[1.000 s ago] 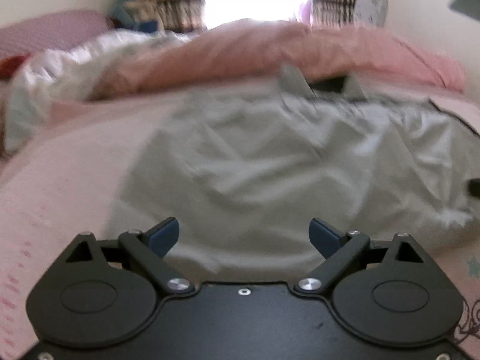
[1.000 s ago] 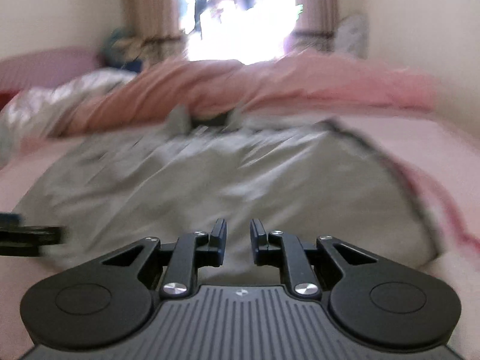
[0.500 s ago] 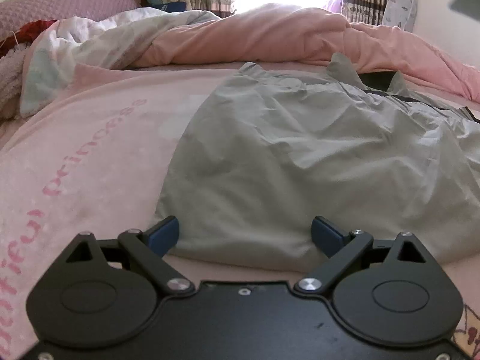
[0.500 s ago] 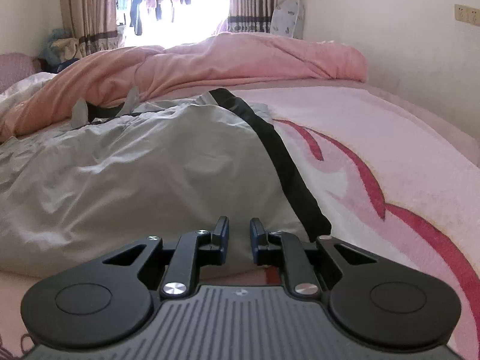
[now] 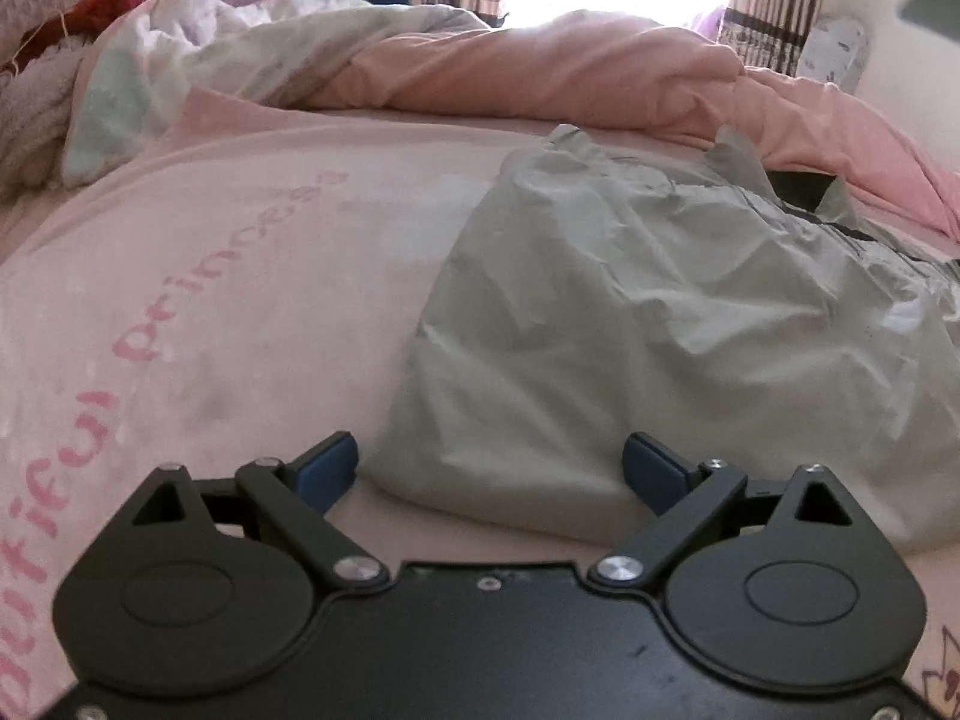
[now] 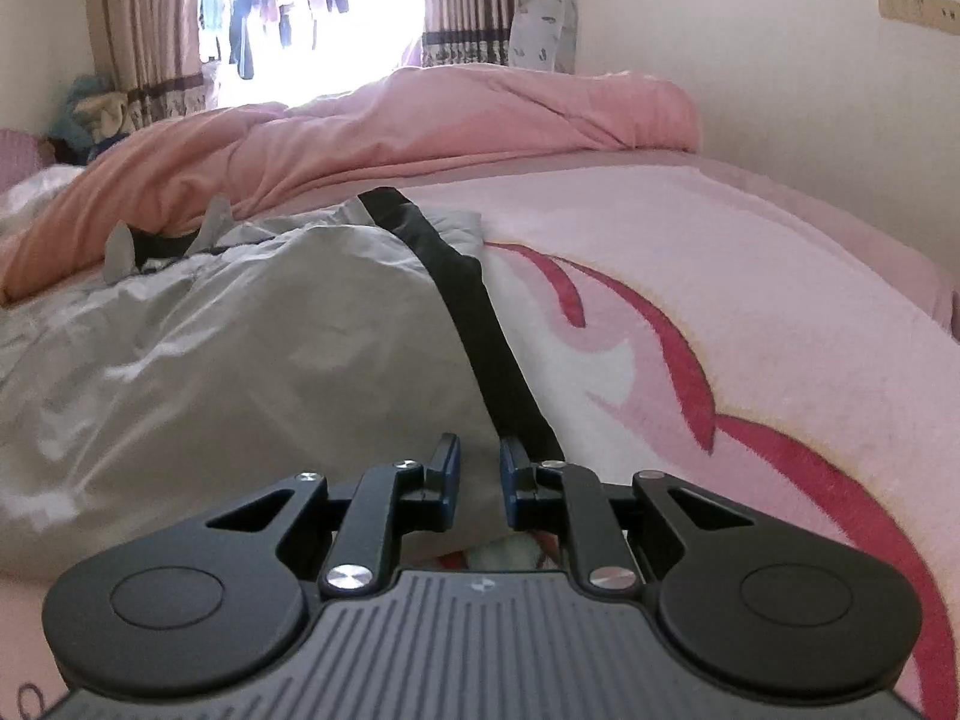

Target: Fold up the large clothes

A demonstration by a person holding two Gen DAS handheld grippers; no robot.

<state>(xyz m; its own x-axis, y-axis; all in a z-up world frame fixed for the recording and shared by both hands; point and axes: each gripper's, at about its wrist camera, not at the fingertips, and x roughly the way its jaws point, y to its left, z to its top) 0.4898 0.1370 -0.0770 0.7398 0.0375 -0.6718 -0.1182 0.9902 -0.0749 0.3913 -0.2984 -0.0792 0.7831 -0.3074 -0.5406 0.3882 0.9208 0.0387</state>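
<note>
Left hand-held gripper [image 5: 491,468]: black, with blue pads, spread wide; nothing lies between its fingers, and it hovers just in front of the near left corner of the garment.
Right hand-held gripper [image 6: 479,480]: black, with a ribbed grey body; its fingers stand close together with a narrow gap. Grey cloth shows in that gap, but I cannot tell whether the pads press on it.
Grey crinkled lightweight garment [image 5: 690,324]: lies spread on the bed, wrinkled and puffed up, its near hem just beyond both grippers. In the left wrist view it fills the right half; in the right wrist view it fills the left half [image 6: 240,348].
Black strip along the garment's edge [image 6: 480,336]: runs from near the right gripper's fingertips away up the garment's right side.
Pale pink bed blanket with pink lettering [image 5: 210,300]: carries the garment; on its right part a dark pink curved pattern [image 6: 690,372] shows beside the garment.
Garment's far end: two grey points [image 5: 735,153] stand up around a dark patch, perhaps a collar.
Bunched salmon-pink duvet [image 6: 420,120]: heaped across the bed just behind the garment.
White and pale green crumpled quilt [image 5: 210,54]: at the far left, beside the duvet.
Striped brown curtains [image 6: 144,30]: frame a bright window on the far wall.
</note>
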